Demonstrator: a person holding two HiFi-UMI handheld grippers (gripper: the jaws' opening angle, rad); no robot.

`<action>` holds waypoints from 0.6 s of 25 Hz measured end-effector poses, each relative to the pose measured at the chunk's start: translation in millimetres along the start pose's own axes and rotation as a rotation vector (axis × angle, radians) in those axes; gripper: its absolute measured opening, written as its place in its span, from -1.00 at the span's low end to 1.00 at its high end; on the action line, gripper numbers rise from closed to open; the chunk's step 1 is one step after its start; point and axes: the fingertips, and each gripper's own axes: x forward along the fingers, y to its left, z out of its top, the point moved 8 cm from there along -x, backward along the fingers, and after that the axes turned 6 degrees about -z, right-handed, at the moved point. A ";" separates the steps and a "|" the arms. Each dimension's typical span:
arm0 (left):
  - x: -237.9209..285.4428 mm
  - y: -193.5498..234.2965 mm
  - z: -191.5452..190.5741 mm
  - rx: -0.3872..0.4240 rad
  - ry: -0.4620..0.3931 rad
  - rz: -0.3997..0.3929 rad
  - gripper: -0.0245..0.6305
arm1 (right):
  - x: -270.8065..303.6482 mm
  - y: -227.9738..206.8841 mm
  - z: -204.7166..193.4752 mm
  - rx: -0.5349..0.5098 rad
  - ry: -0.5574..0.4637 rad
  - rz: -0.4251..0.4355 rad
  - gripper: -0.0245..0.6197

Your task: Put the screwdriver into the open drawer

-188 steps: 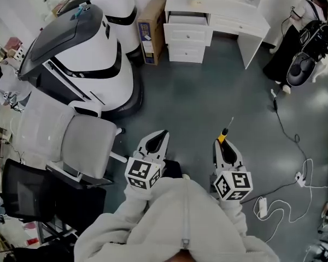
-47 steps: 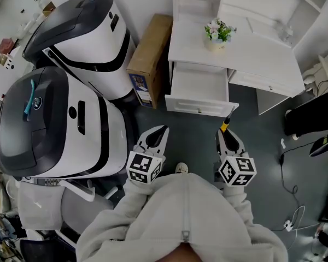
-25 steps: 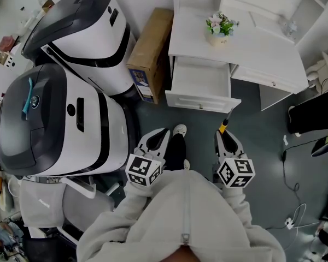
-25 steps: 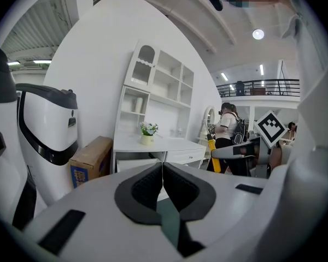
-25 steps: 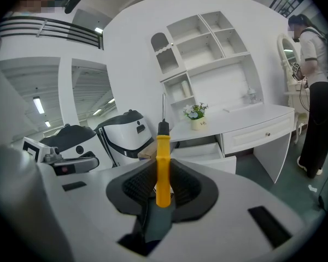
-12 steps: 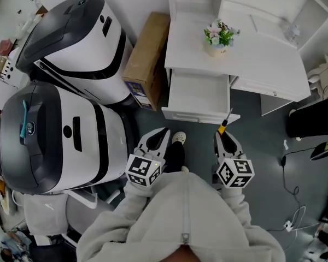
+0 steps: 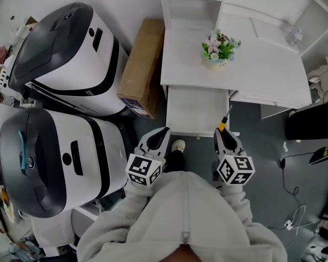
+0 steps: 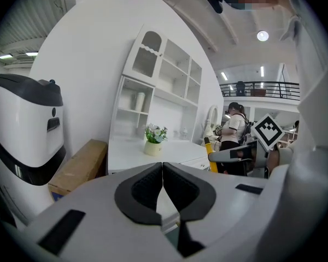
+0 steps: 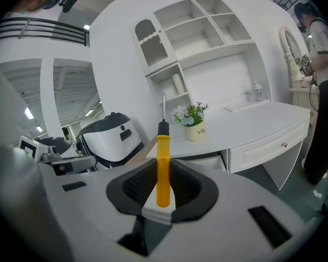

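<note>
One screwdriver (image 9: 162, 165), its yellow handle clamped in the right gripper (image 7: 225, 137) and its shaft pointing forward, hangs at the near right corner of the open drawer (image 7: 194, 111), which lies just ahead-left; the left gripper (image 7: 159, 137) is clenched empty.

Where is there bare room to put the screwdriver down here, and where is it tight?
The open drawer looks bare inside, in front of the desktop. Right of the flower pot that desktop is free too. Crowded to the drawer's left: cardboard box, then two white machines.
</note>
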 end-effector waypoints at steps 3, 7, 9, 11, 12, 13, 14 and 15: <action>14.7 17.4 9.5 0.003 -0.001 -0.009 -0.87 | 18.6 1.4 11.7 -0.002 -0.003 -0.005 -0.65; 32.1 37.7 20.3 0.006 -0.010 -0.026 -0.87 | 40.7 3.3 25.2 -0.012 -0.003 -0.015 -0.65; 40.2 46.8 23.9 0.007 -0.012 -0.033 -0.87 | 51.0 3.7 30.8 -0.017 -0.005 -0.020 -0.65; 47.0 55.6 27.1 0.009 -0.016 -0.040 -0.87 | 60.8 4.9 35.6 -0.023 -0.008 -0.024 -0.65; 49.8 59.9 28.6 0.011 -0.018 -0.045 -0.87 | 65.4 5.9 37.7 -0.024 -0.011 -0.026 -0.65; 52.3 64.0 29.8 0.012 -0.020 -0.049 -0.87 | 69.7 6.9 39.4 -0.025 -0.014 -0.027 -0.65; 54.7 68.0 30.7 0.014 -0.020 -0.053 -0.87 | 73.9 7.7 40.6 -0.026 -0.015 -0.029 -0.65; 57.0 71.6 31.4 0.015 -0.020 -0.058 -0.87 | 77.8 8.3 41.3 -0.027 -0.016 -0.030 -0.65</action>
